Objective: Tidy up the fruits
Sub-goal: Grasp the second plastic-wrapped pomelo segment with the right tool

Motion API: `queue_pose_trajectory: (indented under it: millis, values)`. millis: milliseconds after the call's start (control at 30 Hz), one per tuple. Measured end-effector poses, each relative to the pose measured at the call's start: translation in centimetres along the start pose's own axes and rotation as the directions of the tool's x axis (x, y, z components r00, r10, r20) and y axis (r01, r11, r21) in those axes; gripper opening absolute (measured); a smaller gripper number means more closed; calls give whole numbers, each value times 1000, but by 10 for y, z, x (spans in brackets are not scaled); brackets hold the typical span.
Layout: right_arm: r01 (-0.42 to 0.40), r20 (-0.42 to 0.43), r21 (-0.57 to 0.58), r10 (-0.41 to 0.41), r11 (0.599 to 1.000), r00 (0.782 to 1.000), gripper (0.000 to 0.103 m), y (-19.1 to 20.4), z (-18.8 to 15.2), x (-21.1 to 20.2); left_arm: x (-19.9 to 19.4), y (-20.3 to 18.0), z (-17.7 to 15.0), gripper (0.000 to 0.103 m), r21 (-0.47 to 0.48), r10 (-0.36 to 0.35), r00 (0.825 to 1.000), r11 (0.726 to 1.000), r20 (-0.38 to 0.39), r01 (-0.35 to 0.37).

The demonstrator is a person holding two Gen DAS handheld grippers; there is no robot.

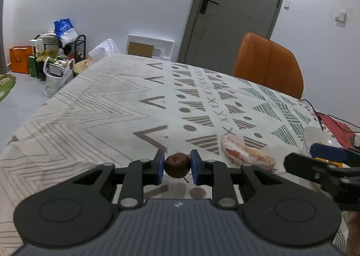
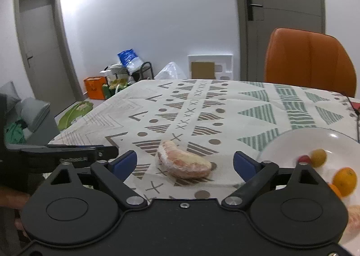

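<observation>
From the left wrist, a small brown fruit [image 1: 177, 165] is seen clamped between the left gripper's [image 1: 176, 166] blue pads above the patterned tablecloth [image 1: 94, 107]. From the right wrist, the right gripper [image 2: 185, 163] is seen spread wide, with a plastic-wrapped pomelo wedge [image 2: 183, 163] lying on the cloth between its fingers, untouched; a white bowl [image 2: 290, 141] of citrus stands just to the right.

No text, label, brand or number can be read in either view. The orange box [image 1: 20, 59] left of the door [image 1: 236, 8] bears print too small and blurred to make out.
</observation>
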State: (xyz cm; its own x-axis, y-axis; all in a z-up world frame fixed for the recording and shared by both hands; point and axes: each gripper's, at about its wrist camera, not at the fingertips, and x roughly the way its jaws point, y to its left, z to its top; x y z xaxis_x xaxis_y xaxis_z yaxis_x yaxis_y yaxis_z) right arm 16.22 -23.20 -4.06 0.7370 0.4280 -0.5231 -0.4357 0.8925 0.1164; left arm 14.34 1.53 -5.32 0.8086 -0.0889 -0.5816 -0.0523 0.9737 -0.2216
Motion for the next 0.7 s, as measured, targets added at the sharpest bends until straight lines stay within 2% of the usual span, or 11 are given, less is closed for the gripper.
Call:
queue_pose_trajectory:
  millis: [333, 700]
  values:
    - [-52, -49, -49, 49, 997, 998, 89, 12, 7, 30, -15, 29, 0, 23, -49, 55, 998, 997, 21, -54]
    - [-80, -101, -118, 68, 990, 993, 83, 24, 12, 61, -32, 62, -5, 23, -119, 127, 991, 985, 40, -121]
